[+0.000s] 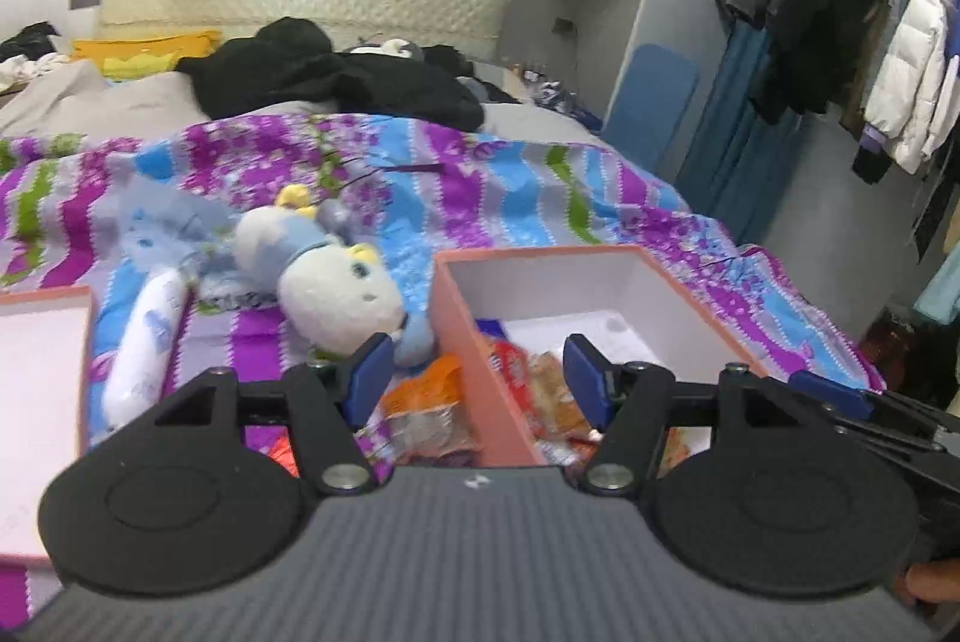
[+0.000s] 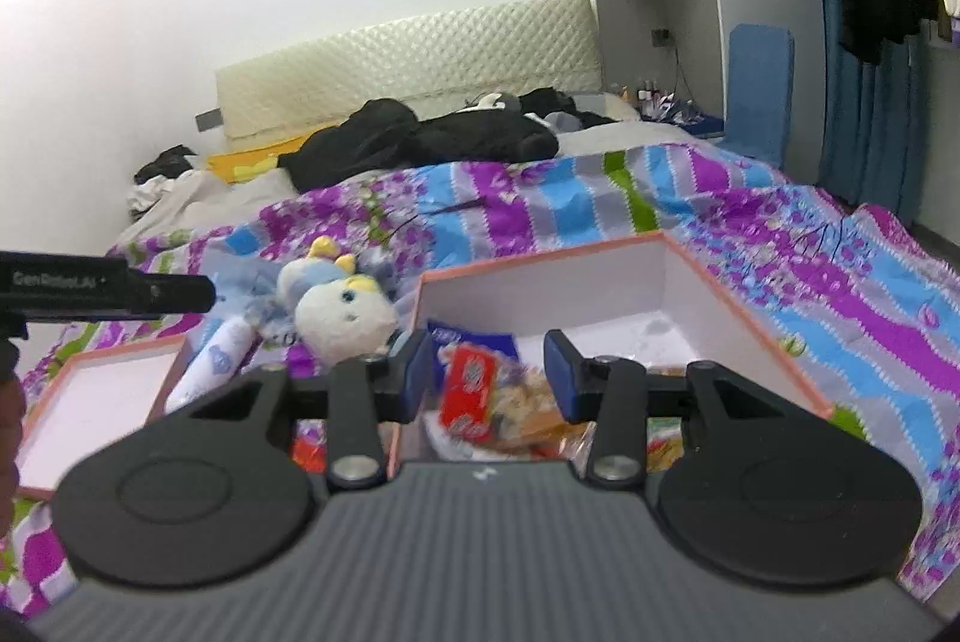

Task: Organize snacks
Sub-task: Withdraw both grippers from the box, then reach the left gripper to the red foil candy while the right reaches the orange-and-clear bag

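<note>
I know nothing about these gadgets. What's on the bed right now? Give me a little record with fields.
Surface: bed with striped floral quilt
Container: open pink box, white inside
In box: snack packets, near end only
Outside box: orange snack packet, by its left wall
Lid: pink lid, left
Other: plush toy
Left gripper: open, empty
Right gripper: open, empty
</note>
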Action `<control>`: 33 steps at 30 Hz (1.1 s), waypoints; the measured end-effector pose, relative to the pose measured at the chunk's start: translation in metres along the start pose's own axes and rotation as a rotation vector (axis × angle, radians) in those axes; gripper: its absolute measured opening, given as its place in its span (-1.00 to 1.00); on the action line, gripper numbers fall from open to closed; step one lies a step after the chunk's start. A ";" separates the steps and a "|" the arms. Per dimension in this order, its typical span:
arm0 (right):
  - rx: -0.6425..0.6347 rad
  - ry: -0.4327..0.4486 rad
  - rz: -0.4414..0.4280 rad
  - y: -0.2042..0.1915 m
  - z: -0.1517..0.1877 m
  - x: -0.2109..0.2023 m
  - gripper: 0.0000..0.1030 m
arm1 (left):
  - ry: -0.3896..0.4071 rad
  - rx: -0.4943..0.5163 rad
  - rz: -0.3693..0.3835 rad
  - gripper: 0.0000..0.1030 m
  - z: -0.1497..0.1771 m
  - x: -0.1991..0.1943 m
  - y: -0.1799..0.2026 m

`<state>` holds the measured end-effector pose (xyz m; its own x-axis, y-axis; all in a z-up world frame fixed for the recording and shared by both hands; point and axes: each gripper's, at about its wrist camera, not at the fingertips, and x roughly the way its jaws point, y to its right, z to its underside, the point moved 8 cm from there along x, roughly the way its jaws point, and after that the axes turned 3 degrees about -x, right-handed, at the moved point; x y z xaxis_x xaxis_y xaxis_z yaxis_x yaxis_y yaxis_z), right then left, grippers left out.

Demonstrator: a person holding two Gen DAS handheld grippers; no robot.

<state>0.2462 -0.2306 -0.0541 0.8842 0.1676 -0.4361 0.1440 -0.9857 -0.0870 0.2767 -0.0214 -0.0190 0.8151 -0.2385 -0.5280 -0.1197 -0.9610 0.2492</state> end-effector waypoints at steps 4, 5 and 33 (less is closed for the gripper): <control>0.021 -0.019 -0.038 -0.017 0.024 -0.011 -0.16 | 0.000 -0.030 0.003 0.32 0.024 -0.019 -0.015; 0.015 -0.024 -0.045 -0.022 0.030 -0.013 -0.16 | -0.011 -0.041 0.026 0.32 0.033 -0.023 -0.018; -0.033 -0.113 -0.050 -0.107 0.146 -0.021 -0.16 | -0.201 -0.227 -0.011 0.33 0.155 -0.018 -0.116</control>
<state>0.1472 -0.1267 -0.1664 0.8202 0.2150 -0.5301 0.2024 -0.9758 -0.0825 0.1876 0.0727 -0.1645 0.6841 -0.2730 -0.6763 0.0365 -0.9133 0.4056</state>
